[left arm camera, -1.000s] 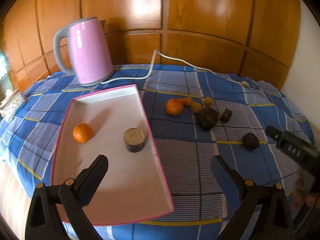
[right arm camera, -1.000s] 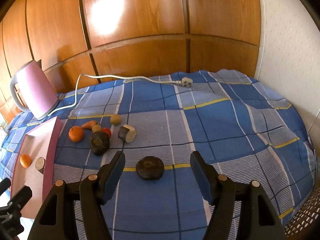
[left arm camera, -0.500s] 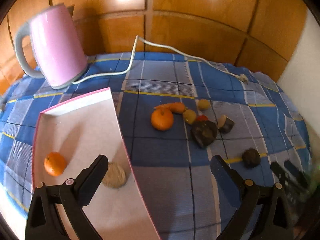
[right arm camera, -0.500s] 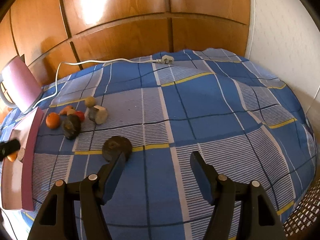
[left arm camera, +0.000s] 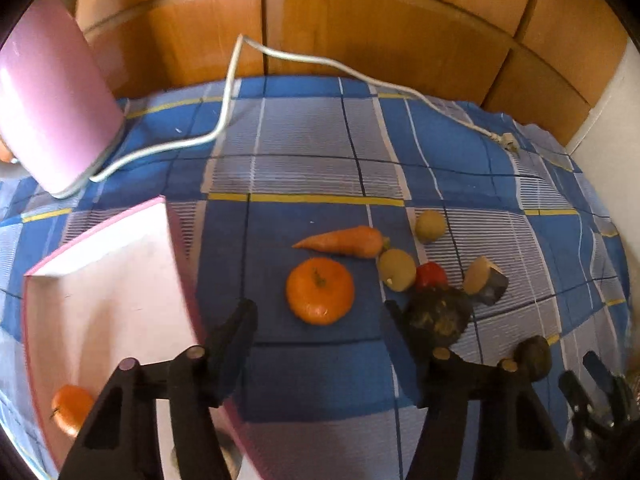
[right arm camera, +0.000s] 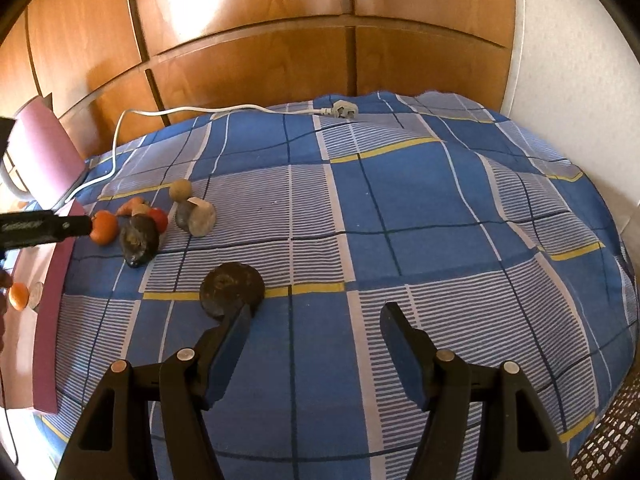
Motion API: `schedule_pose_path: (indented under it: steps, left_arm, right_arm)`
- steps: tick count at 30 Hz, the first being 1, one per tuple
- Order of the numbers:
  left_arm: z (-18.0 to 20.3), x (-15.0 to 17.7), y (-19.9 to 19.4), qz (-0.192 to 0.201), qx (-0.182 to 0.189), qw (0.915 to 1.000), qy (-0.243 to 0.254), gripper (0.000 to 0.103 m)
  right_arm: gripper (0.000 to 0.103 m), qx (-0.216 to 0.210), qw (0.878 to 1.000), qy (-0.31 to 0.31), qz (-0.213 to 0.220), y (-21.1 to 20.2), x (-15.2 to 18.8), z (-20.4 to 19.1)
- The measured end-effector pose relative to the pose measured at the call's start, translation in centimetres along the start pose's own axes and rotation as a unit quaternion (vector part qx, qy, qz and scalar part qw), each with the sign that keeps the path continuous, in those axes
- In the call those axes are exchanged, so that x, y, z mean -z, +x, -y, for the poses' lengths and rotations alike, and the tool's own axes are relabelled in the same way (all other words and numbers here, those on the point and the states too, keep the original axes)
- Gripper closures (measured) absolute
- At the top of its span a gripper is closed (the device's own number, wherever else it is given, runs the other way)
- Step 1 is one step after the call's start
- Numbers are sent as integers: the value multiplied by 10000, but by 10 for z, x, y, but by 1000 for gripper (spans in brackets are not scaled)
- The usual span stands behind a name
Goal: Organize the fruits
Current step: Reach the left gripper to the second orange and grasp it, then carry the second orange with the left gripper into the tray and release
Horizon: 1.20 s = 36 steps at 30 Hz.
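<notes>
Ahead, your blue plaid cloth (right arm camera: 420,200) meets wood panelling (right arm camera: 248,52). Your left claw (left arm camera: 320,316) is closing, the orange (left arm camera: 320,291) untouched between its jaws. Your right claw (right arm camera: 316,320) hangs released.

The pink kettle (left arm camera: 52,116) was cut off by the left wrist view's edge, well up-left of the left claw (left arm camera: 320,320), so no handle or lid showed. That claw's left finger hid part of the pink tray (left arm camera: 108,304), including something pale by its base I couldn't make out. The dark lump (left arm camera: 438,316) sat half behind its right finger.
</notes>
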<state>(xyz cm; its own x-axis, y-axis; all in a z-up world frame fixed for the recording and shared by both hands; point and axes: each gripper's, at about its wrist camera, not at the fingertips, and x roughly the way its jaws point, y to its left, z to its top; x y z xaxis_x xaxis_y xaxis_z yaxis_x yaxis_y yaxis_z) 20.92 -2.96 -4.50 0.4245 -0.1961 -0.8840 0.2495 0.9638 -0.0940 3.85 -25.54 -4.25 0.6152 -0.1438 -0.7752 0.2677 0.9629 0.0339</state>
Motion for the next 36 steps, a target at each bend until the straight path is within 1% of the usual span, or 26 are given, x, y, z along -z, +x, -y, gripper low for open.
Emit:
schedule_pose_path:
  steps: [2,4,5,9,13,15,17,20,21,23,25,29,33,36]
  left_arm:
    - [0,-3,8,-51,-4,10000,-27,43]
    - [1,-3,16,-141,-13,9999,-20,64]
    - [1,-3,19,-170,27,9998,-38,64]
    - [0,3,12,-41,223,9996,-167,65]
    - [5,18,-21,443,219,9987,-140,64]
    - [7,28,-45,740,80,9971,-170,64]
    - [8,39,-67,1062,-52,9941,-214,64]
    - [1,58,-99,1519,-313,9869,-448,64]
    - [-2,62,-105,1610,-358,9849,-536,64]
    - [-13,73,-122,1847,-588,9779,-783,64]
    - [-25,84,-136,1974,-699,9734,-934,64]
    - [-46,103,-153,2152,-1024,9643,-1158,64]
    - [-59,115,-155,2125,-1228,9606,-1302,64]
    - [-67,125,-152,2094,-1337,9588,-1376,64]
  right_arm:
    - [35,-1,10000,-3,-3,0,0,1]
    - [35,27,10000,2,-15,1,0,3]
    - [35,31,10000,23,-28,2,1,5]
    - [35,60,9999,47,-69,5,3,9]
    - [35,110,9997,69,-204,14,8,13]
    - [35,142,9995,99,-278,18,13,15]
    - [35,237,9995,-18,-215,18,15,14]
    - [35,274,9994,-94,-183,18,17,13]
    - [34,281,9994,-104,-172,18,17,13]
    - [34,288,9994,-126,-153,18,17,12]
    - [32,288,9994,-132,-137,18,18,12]
    - [26,328,9993,-139,-71,19,19,12]
    - [17,401,9991,-145,65,21,22,12]
    - [12,454,9987,-116,203,23,24,13]
